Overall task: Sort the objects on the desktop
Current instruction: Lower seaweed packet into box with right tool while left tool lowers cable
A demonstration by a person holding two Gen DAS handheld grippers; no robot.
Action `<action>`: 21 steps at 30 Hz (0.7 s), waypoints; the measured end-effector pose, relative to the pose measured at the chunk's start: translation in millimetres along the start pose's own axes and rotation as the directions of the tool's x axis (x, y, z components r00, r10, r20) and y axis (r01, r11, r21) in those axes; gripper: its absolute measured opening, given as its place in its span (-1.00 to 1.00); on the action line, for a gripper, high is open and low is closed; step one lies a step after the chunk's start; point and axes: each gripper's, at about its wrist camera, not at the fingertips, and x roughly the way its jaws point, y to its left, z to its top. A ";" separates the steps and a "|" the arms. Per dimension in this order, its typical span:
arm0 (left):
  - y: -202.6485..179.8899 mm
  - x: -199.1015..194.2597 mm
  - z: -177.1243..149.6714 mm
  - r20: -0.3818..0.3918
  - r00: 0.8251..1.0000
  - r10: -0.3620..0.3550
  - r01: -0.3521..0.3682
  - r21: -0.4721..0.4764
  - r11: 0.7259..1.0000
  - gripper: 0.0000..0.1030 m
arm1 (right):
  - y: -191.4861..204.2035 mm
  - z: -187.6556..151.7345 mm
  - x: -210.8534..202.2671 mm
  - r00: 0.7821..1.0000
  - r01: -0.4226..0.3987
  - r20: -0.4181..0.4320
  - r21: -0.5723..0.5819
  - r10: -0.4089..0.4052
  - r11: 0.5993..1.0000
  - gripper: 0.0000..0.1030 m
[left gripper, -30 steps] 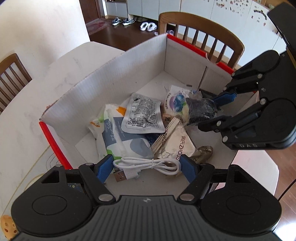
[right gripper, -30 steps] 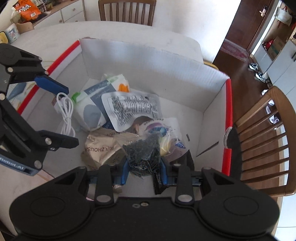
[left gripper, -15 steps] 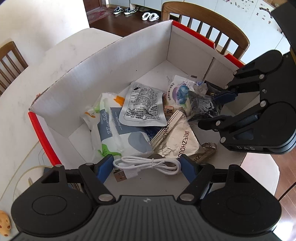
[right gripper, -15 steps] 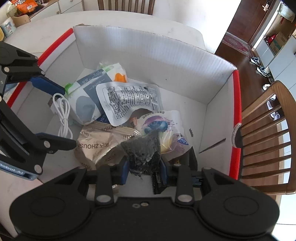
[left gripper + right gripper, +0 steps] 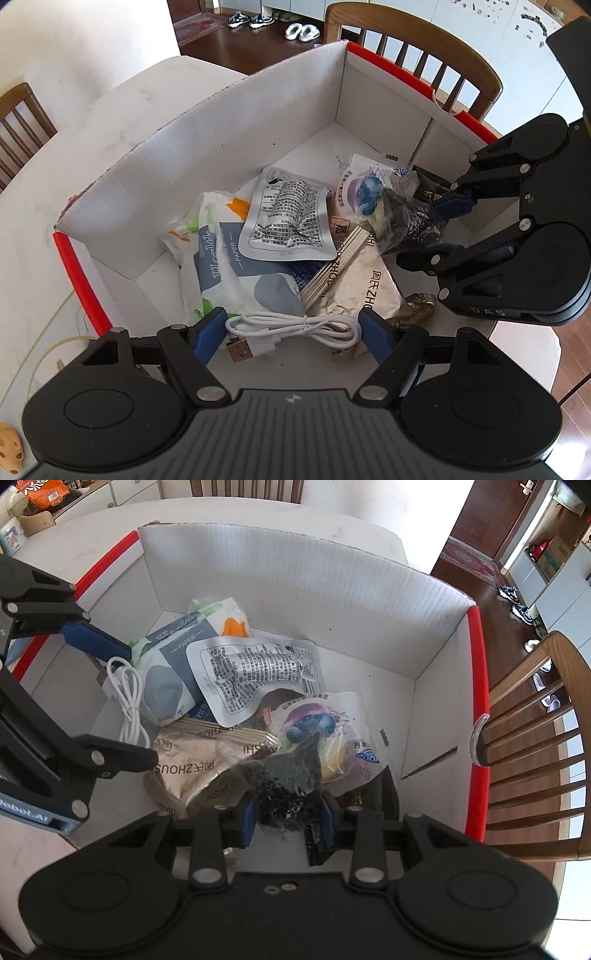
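Note:
A white cardboard box with red edges [image 5: 155, 177] [image 5: 295, 583] holds several packets. My left gripper [image 5: 293, 332] is open just inside the box's near side, with a coiled white USB cable [image 5: 291, 330] [image 5: 127, 701] lying between its fingers. My right gripper [image 5: 288, 812] is shut on a dark crinkly packet [image 5: 288, 782] [image 5: 406, 225] and holds it low over the box contents. Below lie a silver printed pouch [image 5: 291, 218] [image 5: 255, 675], a wet-wipe pack [image 5: 236, 269], a blueberry snack bag [image 5: 317, 723] and a gold foil packet [image 5: 365, 291] [image 5: 192, 771].
The box stands on a white round table [image 5: 74, 155]. Wooden chairs stand behind the box [image 5: 424, 62] and at the right [image 5: 535, 746]. A small yellow toy [image 5: 11, 446] lies at the table's near left. Snack bags [image 5: 40, 491] sit on a far counter.
Both grippers have moved lower and further into the box. The right gripper still holds the dark packet. The cable still lies between the open left fingers.

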 end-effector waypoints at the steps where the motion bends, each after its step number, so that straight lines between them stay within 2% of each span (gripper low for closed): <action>1: -0.3 0.3 -0.1 -0.001 1.000 0.001 -0.001 0.001 1.000 0.51 | -0.3 0.1 0.1 1.000 0.000 0.000 0.001 0.000 1.000 -0.33; 21: -1.5 -4.1 -1.7 0.031 1.000 -0.001 0.001 -0.009 1.000 0.50 | -3.9 -2.9 -6.9 0.999 -0.001 0.033 0.019 0.000 1.000 -0.18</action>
